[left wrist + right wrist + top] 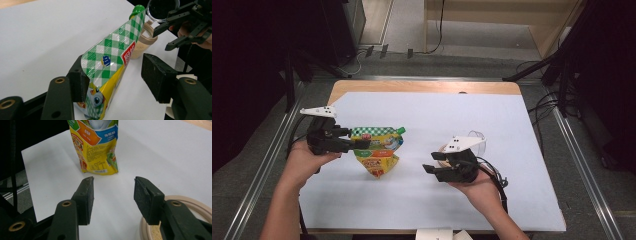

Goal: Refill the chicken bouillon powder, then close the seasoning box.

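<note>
Left gripper [117, 75]: its jaws stand apart with the spouted refill pouch [112, 57] between them. One pad touches the pouch's green-checked side; the other stands clear of it, so nothing is clamped.

Right gripper [113, 195]: jaws parted and empty, held above the white sheet [452, 120], with the open jar [192, 205] just beside one jaw.

Left gripper, high view [354, 139]: it reaches toward the pouch [377, 150] from the sheet's left edge.

Right gripper, high view [434, 170]: it hovers near the middle of the sheet, over the jar [443, 152].

Pouch, place: it stands on its base on the left half of the white sheet, leaning with its green screw cap [136, 10] toward the jar.

Pouch, handling: a soft, glossy film bag. It will probably buckle under a hard squeeze and slide on smooth pads. It looks part full, so most of the weight would sit low.

Where to take hold: the upper checked part below the spout, where the film lies flat, seems safest. A grip across the bulging base would likely press contents toward the cap.

Jar [145, 40]: a beige tub holding pale powder, standing well apart from the pouch's base. Its clear lid [162, 10] shows near the right gripper's jaws; whether the gripper holds it cannot be told.

Risk: released and leaning, the pouch may tip toward the jar.
</note>
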Tool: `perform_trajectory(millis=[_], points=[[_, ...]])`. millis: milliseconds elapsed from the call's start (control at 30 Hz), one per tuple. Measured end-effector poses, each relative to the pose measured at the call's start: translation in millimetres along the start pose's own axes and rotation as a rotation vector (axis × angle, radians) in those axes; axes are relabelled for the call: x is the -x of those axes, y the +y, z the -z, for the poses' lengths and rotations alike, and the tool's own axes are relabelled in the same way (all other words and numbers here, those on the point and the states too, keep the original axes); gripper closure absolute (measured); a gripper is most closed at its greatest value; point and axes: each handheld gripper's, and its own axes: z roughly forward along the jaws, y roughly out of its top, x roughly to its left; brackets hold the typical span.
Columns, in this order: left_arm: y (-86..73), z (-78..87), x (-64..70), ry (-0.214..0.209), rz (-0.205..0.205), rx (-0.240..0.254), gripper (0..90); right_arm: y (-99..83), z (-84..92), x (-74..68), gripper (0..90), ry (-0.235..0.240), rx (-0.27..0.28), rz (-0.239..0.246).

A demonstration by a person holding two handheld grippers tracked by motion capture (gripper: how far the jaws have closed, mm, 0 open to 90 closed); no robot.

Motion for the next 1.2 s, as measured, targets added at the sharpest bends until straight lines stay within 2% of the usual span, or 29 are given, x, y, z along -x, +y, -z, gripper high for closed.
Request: perform_trajectory(millis=[133,200,333,400,600,767,1033,1133,1200], points=[[-0.5,9.8,-1.7,0.026,0.002,0.013,40.8,2.3,4.9,3.6,52.3,-0.001,-0.003,-0.015],[-0.8,15.2,-2.1,0.056,0.003,0.015,39.7,3.3,6.2,5.5,52.8,-0.002,-0.006,-0.024],[-2.9,25.5,-4.9,0.073,0.003,0.028,39.7,5.0,8.3,8.3,54.0,-0.005,-0.013,-0.031],[-4.6,30.2,-7.4,0.081,0.015,0.037,39.7,6.3,10.0,9.6,54.2,-0.007,-0.012,-0.031],[-11.7,35.8,-16.6,0.127,0.032,0.024,38.7,10.7,19.1,13.0,55.4,-0.010,-0.001,-0.040],[-15.6,34.2,-22.1,0.161,0.056,0.018,38.3,14.5,30.1,18.6,56.8,-0.020,0.020,-0.054],[-22.8,24.5,-32.6,0.160,0.076,0.013,37.3,20.8,49.5,28.3,59.1,-0.048,0.043,-0.073],[-25.2,17.4,-35.6,0.170,0.089,0.001,37.2,21.3,55.8,32.4,58.8,-0.074,0.046,-0.057],[-26.4,12.6,-35.9,0.170,0.072,0.000,37.7,21.1,59.8,35.5,60.6,-0.081,0.049,-0.062]])
